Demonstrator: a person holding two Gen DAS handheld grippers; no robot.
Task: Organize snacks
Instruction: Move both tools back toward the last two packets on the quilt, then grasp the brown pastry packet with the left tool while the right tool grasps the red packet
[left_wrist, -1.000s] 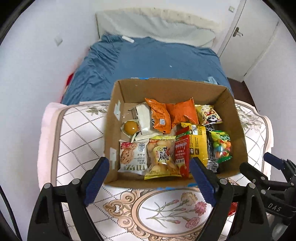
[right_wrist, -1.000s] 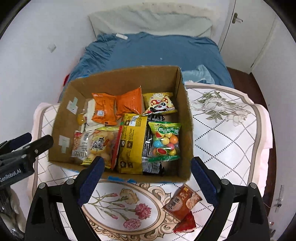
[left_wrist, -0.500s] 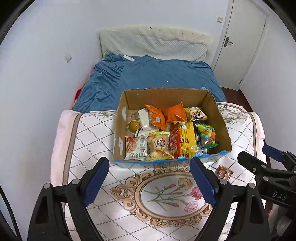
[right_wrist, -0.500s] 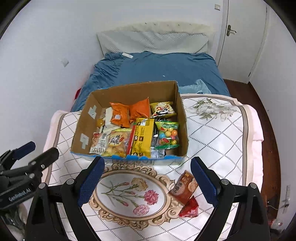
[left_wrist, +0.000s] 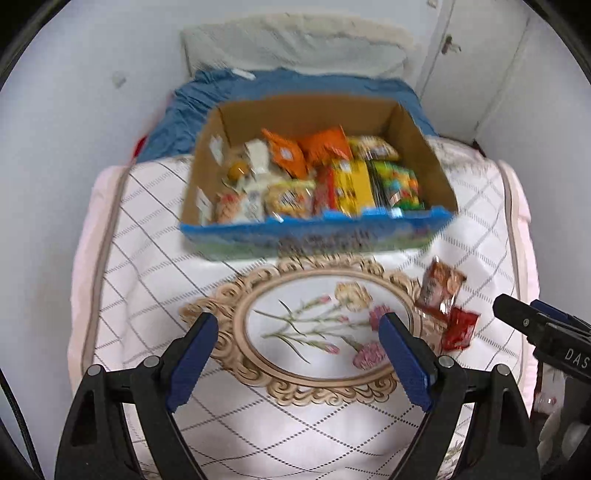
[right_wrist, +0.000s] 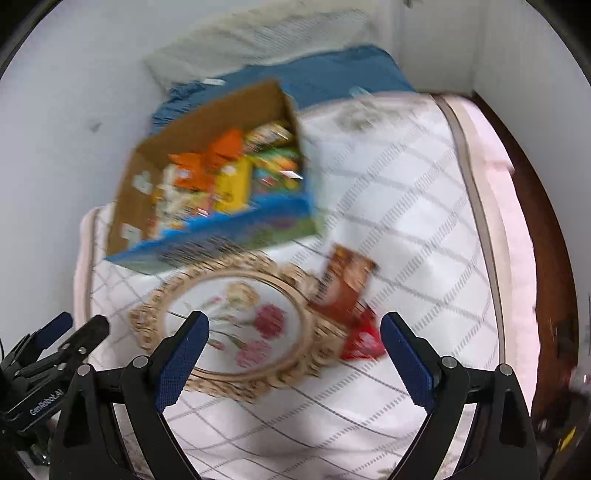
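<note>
A corrugated cardboard box (left_wrist: 317, 173), open at the top with a blue printed front wall, sits on a white quilted cover (left_wrist: 258, 424) stitched in a grey diamond grid. Crinkly foil and plastic snack packets fill it edge to edge: two orange pouches (left_wrist: 306, 149) at the back, a flat yellow pack (left_wrist: 352, 188) in the middle, a green bag of round sweets (left_wrist: 399, 184) at the right. Motion blur hides their print. Outside the box, near its front right corner, a glossy brown packet (left_wrist: 439, 288) lies on the cover, with a smaller red packet (left_wrist: 460, 328) touching its near end. Both rest just beside an ornate beige oval frame (left_wrist: 314, 325) enclosing pink flowers. The left tongs (left_wrist: 295, 347) and right tongs (right_wrist: 293, 345) stand wide apart, empty, their blue pads textured. Beyond lies a blue-sheeted bed (left_wrist: 295, 88).
</note>
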